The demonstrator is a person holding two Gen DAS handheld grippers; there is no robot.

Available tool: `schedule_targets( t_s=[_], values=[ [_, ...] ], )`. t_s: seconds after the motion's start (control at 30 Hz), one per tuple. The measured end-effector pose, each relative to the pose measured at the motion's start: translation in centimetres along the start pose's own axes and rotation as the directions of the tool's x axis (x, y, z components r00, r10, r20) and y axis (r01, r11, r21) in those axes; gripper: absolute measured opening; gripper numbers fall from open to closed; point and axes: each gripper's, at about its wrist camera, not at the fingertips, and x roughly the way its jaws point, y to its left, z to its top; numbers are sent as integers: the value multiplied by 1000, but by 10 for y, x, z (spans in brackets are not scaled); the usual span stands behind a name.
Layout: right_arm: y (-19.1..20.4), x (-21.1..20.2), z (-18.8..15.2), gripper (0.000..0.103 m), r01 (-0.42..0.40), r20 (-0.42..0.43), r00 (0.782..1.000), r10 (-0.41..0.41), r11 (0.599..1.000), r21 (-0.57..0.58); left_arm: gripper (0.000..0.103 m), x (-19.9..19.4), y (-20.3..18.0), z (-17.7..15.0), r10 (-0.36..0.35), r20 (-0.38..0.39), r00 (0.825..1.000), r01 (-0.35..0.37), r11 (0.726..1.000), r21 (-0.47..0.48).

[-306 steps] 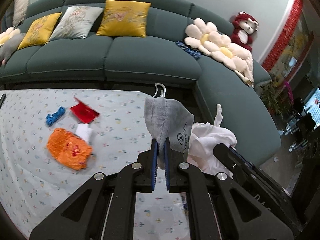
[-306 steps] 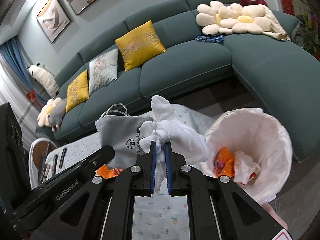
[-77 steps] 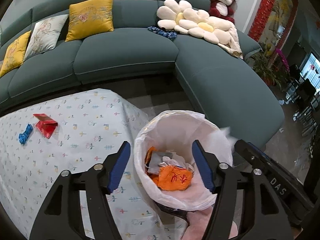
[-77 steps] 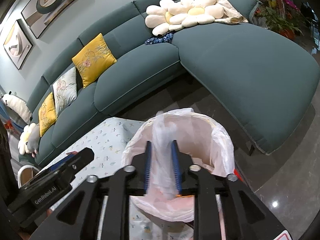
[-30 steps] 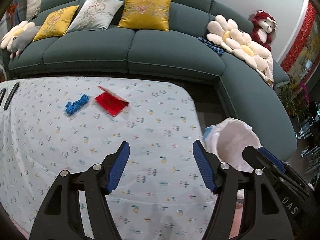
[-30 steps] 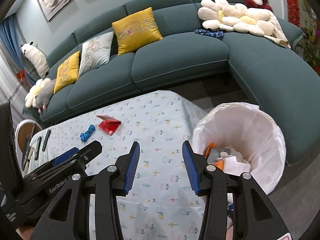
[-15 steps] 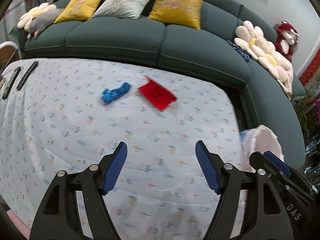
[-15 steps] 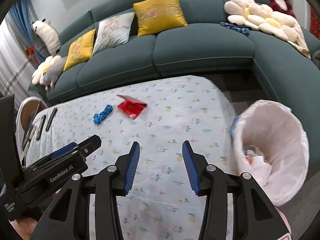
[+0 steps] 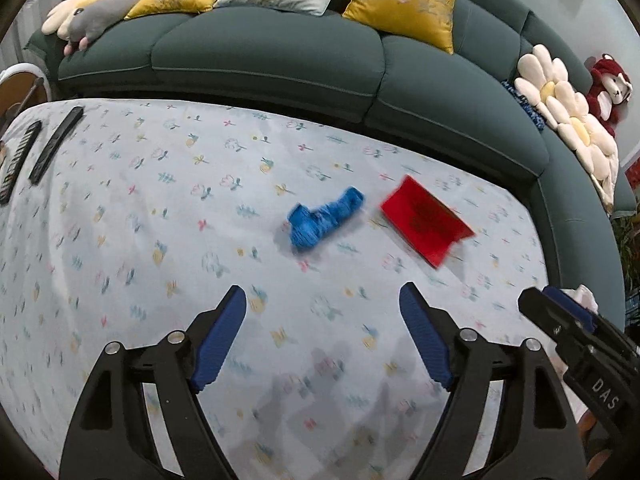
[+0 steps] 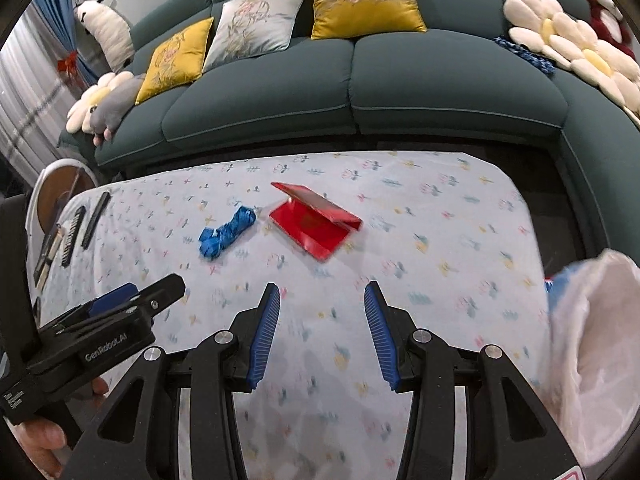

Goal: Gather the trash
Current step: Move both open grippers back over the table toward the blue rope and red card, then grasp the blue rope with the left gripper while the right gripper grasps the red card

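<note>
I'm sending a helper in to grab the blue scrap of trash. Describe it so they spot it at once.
Look at the flowered tablecloth in front of the green sofa. Near its middle lies the blue scrap, just left of a red envelope. It is the only crumpled blue thing there.

On the flower-printed tablecloth, a crumpled blue wrapper lies just beside a red folded card, at the card's nine o'clock. The long teal sofa runs behind the table at twelve o'clock, and two black remotes lie at the cloth's ten o'clock edge. A white-lined trash bin stands off the table's edge at four o'clock.
</note>
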Motion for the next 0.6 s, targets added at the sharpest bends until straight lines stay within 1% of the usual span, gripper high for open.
schedule_targets(
  t_s=[0.17, 0.27, 0.33, 0.37, 0.4, 0.5, 0.53, 0.57, 0.6],
  values=[
    [9, 40, 23, 43, 29, -26, 999, -29, 999, -16, 75, 34, 10, 25, -13, -34, 999, 13, 1000, -2],
    [13, 59, 31, 43, 42, -42, 998, -43, 999, -27, 75, 54, 9, 35, -28, -63, 998, 30, 999, 22],
    [16, 69, 35, 43, 52, -50, 997, -55, 997, -50, 75, 63, 7, 39, -33, -69, 997, 36, 998, 45],
    [17, 76, 38, 43, 58, -54, 997, -61, 996, -64, 75, 66, 6, 41, -41, -74, 996, 45, 998, 51],
    [19, 80, 41, 43, 63, -56, 996, -67, 995, -74, 75, 73, 5, 43, -68, -98, 993, 74, 995, 60],
    [20, 92, 47, 43, 76, -63, 995, -82, 993, -92, 75, 87, 4, 45, -80, -137, 987, 93, 991, 93],
    [20, 97, 48, 43, 79, -69, 994, -86, 992, -97, 72, 91, 1, 45, -72, -146, 987, 90, 989, 117],
    [20, 100, 49, 43, 79, -73, 994, -86, 992, -100, 67, 94, -1, 44, -66, -149, 987, 86, 987, 137],
    [20, 102, 50, 42, 82, -73, 993, -90, 991, -102, 65, 96, -3, 44, -65, -153, 986, 88, 984, 152]
  ],
)
